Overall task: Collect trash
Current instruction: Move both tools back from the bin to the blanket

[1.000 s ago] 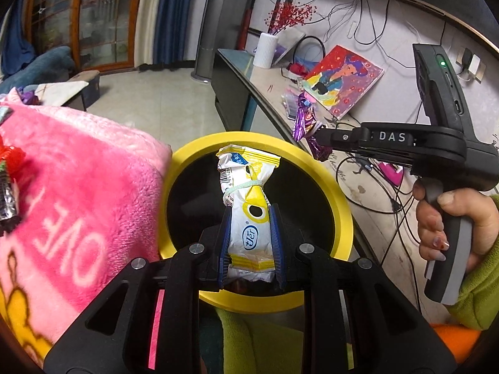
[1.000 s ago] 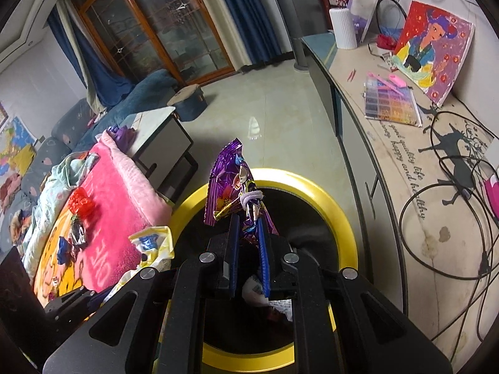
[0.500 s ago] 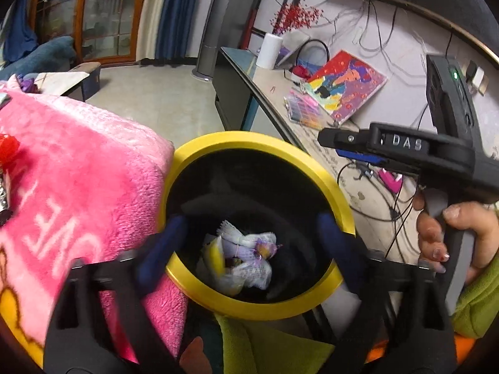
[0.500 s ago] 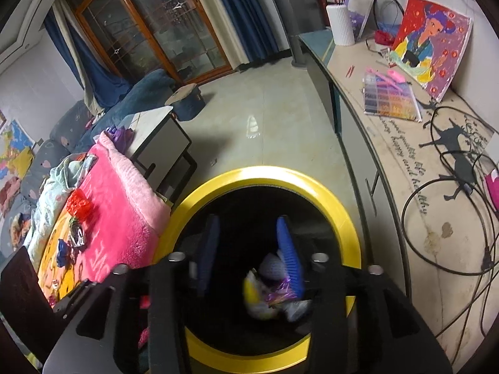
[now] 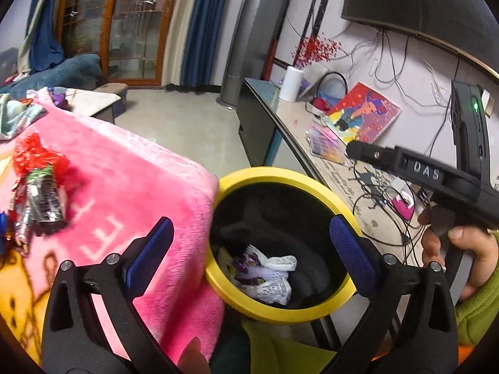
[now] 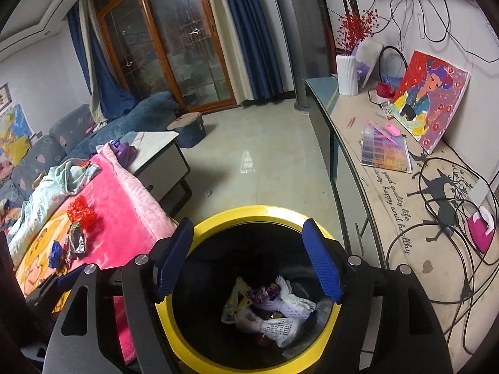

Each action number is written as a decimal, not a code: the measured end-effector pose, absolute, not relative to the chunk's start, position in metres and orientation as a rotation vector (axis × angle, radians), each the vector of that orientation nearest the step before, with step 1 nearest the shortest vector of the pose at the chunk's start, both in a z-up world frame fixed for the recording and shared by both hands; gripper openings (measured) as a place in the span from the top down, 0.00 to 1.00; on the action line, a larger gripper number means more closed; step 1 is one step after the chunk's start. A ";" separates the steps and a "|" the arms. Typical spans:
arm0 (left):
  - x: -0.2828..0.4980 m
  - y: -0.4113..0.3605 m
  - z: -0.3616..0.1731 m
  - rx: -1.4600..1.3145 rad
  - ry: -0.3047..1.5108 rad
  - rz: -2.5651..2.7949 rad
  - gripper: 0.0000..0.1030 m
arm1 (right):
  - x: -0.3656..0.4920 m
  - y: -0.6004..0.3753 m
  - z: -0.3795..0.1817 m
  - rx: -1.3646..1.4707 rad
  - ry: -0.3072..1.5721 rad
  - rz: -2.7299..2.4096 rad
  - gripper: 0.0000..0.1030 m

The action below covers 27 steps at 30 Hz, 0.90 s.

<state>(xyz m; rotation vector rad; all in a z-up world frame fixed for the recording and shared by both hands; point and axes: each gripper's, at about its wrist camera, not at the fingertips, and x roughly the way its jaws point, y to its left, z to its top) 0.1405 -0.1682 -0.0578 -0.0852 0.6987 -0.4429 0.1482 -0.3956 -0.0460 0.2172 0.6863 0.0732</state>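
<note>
A black bin with a yellow rim (image 5: pixel 282 173) (image 6: pixel 259 210) stands below both grippers. Crumpled wrappers and white paper (image 5: pixel 268 272) (image 6: pixel 274 308) lie at its bottom. My left gripper (image 5: pixel 249 246) is open and empty above the bin's left rim. My right gripper (image 6: pixel 249 258) is open and empty over the bin, and its body (image 5: pixel 436 177) shows at the right in the left wrist view. A red wrapper (image 5: pixel 37 155) (image 6: pixel 81 212) and a silver wrapper (image 5: pixel 43 199) (image 6: pixel 76 240) lie on the pink blanket (image 5: pixel 124 180) (image 6: pixel 124 212) to the left.
A long counter (image 6: pixel 389 193) on the right carries cables, a painting (image 6: pixel 430 99), a bead box (image 6: pixel 385 151) and a white vase (image 6: pixel 347 73). A low table (image 6: pixel 159 155) and a blue sofa (image 6: pixel 124 115) stand behind the blanket. A blue wrapper (image 6: pixel 56 254) lies beside the silver one.
Both grippers have opened. The yellow and white packet and the purple wrapper have dropped into the bin. The left gripper has shifted left toward the blanket.
</note>
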 end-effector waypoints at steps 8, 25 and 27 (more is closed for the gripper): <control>0.133 -0.141 -0.043 -0.103 0.651 -0.354 0.11 | 0.141 -0.374 -0.037 0.184 0.667 0.108 0.30; 0.116 -0.071 -0.016 -0.162 0.559 -0.155 0.11 | 0.120 -0.317 -0.022 0.073 0.628 0.222 0.23; 0.115 -0.062 -0.015 -0.173 0.554 -0.137 0.11 | 0.120 -0.312 -0.020 0.063 0.620 0.227 0.22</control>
